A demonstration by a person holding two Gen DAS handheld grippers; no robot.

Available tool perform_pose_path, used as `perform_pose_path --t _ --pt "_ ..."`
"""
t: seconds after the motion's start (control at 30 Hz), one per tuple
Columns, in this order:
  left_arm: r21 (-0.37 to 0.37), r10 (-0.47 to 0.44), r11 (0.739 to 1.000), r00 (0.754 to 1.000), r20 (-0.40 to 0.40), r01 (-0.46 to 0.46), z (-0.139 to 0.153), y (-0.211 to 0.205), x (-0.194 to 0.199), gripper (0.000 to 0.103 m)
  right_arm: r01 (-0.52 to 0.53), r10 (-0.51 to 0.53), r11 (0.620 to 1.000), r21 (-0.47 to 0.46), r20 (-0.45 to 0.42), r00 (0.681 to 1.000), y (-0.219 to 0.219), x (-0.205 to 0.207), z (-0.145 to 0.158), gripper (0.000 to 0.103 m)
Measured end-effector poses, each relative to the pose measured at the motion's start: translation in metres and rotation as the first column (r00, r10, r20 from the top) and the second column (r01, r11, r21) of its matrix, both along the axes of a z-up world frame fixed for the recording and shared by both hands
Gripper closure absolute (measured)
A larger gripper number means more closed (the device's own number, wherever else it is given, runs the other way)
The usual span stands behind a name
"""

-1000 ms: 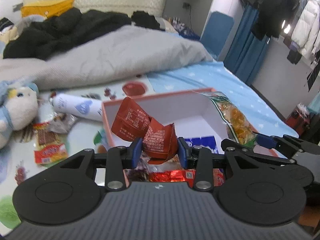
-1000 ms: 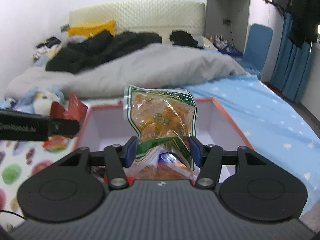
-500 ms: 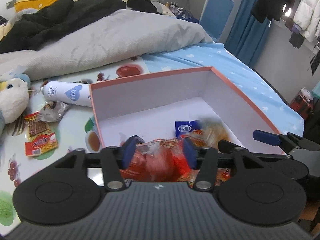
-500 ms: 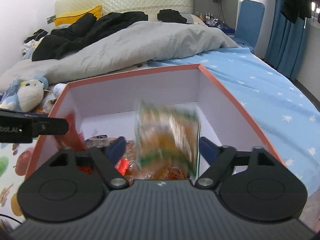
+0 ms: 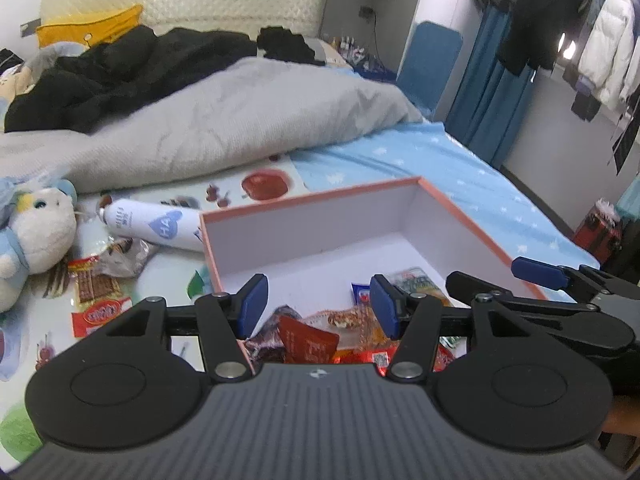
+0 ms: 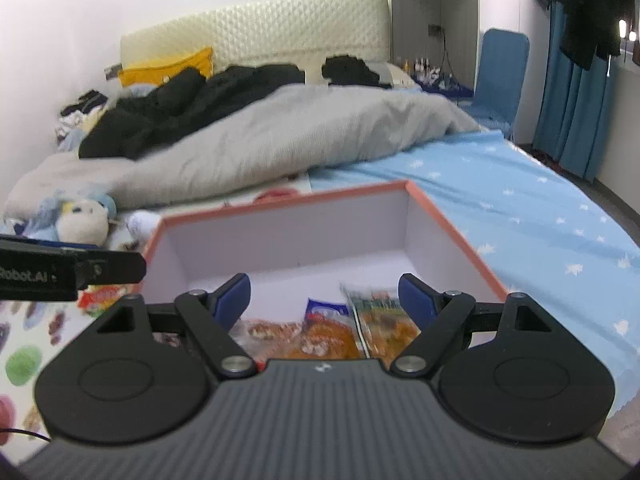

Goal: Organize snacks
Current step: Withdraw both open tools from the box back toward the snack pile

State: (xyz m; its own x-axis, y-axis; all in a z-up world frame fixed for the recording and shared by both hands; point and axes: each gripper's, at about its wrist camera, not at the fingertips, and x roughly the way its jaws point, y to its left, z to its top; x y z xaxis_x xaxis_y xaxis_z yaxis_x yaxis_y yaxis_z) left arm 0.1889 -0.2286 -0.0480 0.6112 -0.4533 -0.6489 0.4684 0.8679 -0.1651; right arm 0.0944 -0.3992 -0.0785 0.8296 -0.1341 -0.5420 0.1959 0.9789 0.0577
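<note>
An open box with an orange rim (image 5: 312,196) (image 6: 280,200) and white walls sits on the bed. Both grippers hover over its near end. My left gripper (image 5: 318,306) is open and empty; below it lie a dark red packet (image 5: 306,344) and other wrappers. My right gripper (image 6: 324,298) is open wide and empty; the clear green-edged bag of orange snacks (image 6: 384,322) and a blue packet (image 6: 324,310) rest on the box floor beneath it. The right gripper's finger (image 5: 536,272) shows at the right of the left wrist view. Left of the box lie a red snack pack (image 5: 96,300) and a crumpled wrapper (image 5: 124,254).
A white spray can (image 5: 148,226) lies against the box's left wall. A plush toy (image 5: 28,248) sits further left. A grey duvet (image 5: 224,120) and black clothes (image 5: 120,76) cover the far bed. Blue sheet (image 6: 540,208) stretches right of the box.
Both grippers opened and let go: the red packets fell from the left one, the orange snack bag from the right, into the box. Both views dipped down, then came back up.
</note>
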Motion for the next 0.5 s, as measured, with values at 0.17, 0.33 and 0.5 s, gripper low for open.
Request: perform_pose_path --t 0.17,0.33,0.5 --pt "-0.021 0.022 1.0 0.999 0.028 -0.022 0.015 0.019 -0.005 0.041 -0.014 0.014 1.0 0.001 0.047 0.999 0.011 -0.005 0.016 0.02" --pt "-0.039 0.05 0.998 0.998 0.049 -0.048 0.028 0.044 -0.012 0.041 -0.041 0.04 0.999 0.01 0.081 0.996 0.026 -0.007 0.029 0.02" --pt "-0.045 0.075 0.996 0.995 0.06 -0.073 0.035 0.072 -0.02 0.041 -0.079 0.078 0.997 0.007 0.108 0.991 0.049 -0.007 0.04 0.02"
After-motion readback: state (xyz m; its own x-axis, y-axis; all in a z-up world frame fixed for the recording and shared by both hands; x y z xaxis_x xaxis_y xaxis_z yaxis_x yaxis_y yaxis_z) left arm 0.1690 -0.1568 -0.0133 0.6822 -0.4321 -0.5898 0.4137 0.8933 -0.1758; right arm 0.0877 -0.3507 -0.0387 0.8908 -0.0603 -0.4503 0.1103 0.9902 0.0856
